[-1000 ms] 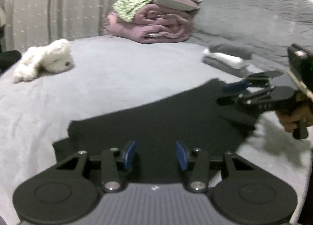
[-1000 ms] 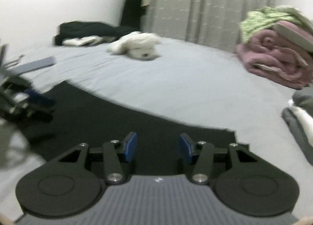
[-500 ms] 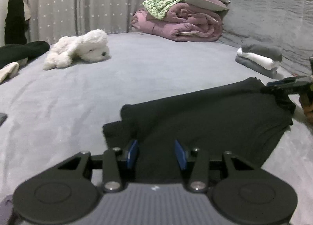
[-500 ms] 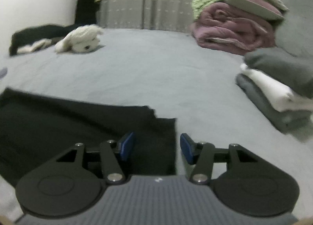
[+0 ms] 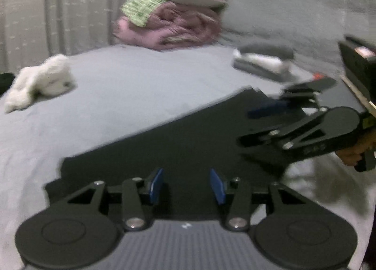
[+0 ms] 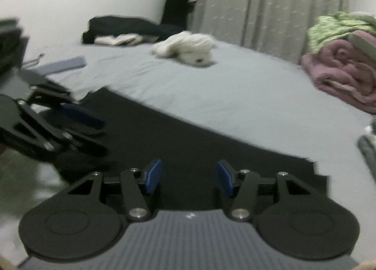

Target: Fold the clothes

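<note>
Black shirt lies flat near the bed's front edge. Both claws, left gripper and right gripper, swung back over it, half open, holding nothing, ready to fold.

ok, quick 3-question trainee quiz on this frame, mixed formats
1. True or false: the black garment lies spread flat on the bed.
2. Which sits on top of the pink blanket? A) green cloth B) white plush toy C) grey stack
3. Fill in: both the left tool and the right tool have ____ between their pads.

Key:
1. True.
2. A, the green cloth; the plush toy lies apart on the bed.
3. Nothing; both stand open over the garment.
</note>
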Motion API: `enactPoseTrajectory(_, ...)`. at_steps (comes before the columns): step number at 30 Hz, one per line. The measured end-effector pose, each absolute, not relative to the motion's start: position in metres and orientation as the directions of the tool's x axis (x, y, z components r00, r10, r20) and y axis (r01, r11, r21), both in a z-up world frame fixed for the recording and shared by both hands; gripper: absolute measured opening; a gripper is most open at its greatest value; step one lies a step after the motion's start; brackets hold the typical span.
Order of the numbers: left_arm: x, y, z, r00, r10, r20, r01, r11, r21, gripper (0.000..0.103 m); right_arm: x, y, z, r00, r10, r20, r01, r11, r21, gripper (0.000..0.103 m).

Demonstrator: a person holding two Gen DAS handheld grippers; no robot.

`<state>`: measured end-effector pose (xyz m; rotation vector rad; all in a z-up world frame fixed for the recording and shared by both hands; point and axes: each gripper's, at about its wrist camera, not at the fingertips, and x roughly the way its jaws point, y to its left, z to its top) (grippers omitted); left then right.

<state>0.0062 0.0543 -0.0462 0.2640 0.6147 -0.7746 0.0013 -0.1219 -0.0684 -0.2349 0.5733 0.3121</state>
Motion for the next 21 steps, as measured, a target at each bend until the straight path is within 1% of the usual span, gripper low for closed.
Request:
enactPoseTrajectory(2, -0.001, 0.057, -0.051, 0.552, -0.563, -0.616, 0.735, 0.677, 0.039, 0.047, -0.001, -0.119, -0.076, 0.776, 0.231, -0.586, -0.384, 0.911, -0.15, 0.056)
enactPoseTrajectory(4, -0.009, 0.069, -0.052, 0.559, -0.559, -0.613, 0.738, 0.672, 0.059, 0.047, -0.008, -0.129, -0.077, 0.782, 0.239, -0.576, -0.394, 0.905, -0.159, 0.057)
enactPoseTrajectory(6, -0.017, 0.088, -0.052, 0.556, -0.564, -0.611, 0.736, 0.675, 0.046, 0.047, -0.014, -0.145, -0.074, 0.773, 0.251, -0.583, -0.386, 0.915, -0.119, 0.063)
enactPoseTrajectory(7, -0.019, 0.098, -0.051, 0.549, -0.573, -0.608, 0.737, 0.675, 0.028, 0.048, -0.017, -0.153, -0.073, 0.766, 0.257, -0.589, -0.382, 0.919, -0.096, 0.064)
enactPoseTrajectory(8, -0.02, 0.106, -0.049, 0.537, -0.582, -0.61, 0.738, 0.674, 0.007, 0.051, -0.02, -0.16, -0.071, 0.758, 0.264, -0.596, -0.379, 0.922, -0.074, 0.065)
enactPoseTrajectory(10, -0.02, 0.118, -0.043, 0.518, -0.584, -0.625, 0.738, 0.675, -0.02, 0.052, -0.025, -0.172, -0.067, 0.749, 0.271, -0.604, -0.37, 0.928, -0.043, 0.065)
enactPoseTrajectory(12, -0.017, 0.123, -0.036, 0.542, -0.572, -0.616, 0.717, 0.696, -0.015, 0.052, -0.028, -0.173, -0.058, 0.77, 0.256, -0.584, -0.354, 0.934, -0.057, 0.065)
enactPoseTrajectory(16, 0.005, 0.111, -0.022, 0.627, -0.536, -0.566, 0.643, 0.765, -0.012, 0.053, -0.015, -0.162, -0.045, 0.824, 0.205, -0.528, -0.296, 0.951, -0.093, 0.065)
enactPoseTrajectory(21, 0.029, 0.073, -0.021, 0.694, -0.474, -0.542, 0.599, 0.798, 0.068, 0.052, 0.019, -0.143, -0.042, 0.855, 0.151, -0.496, -0.256, 0.955, -0.15, 0.065)
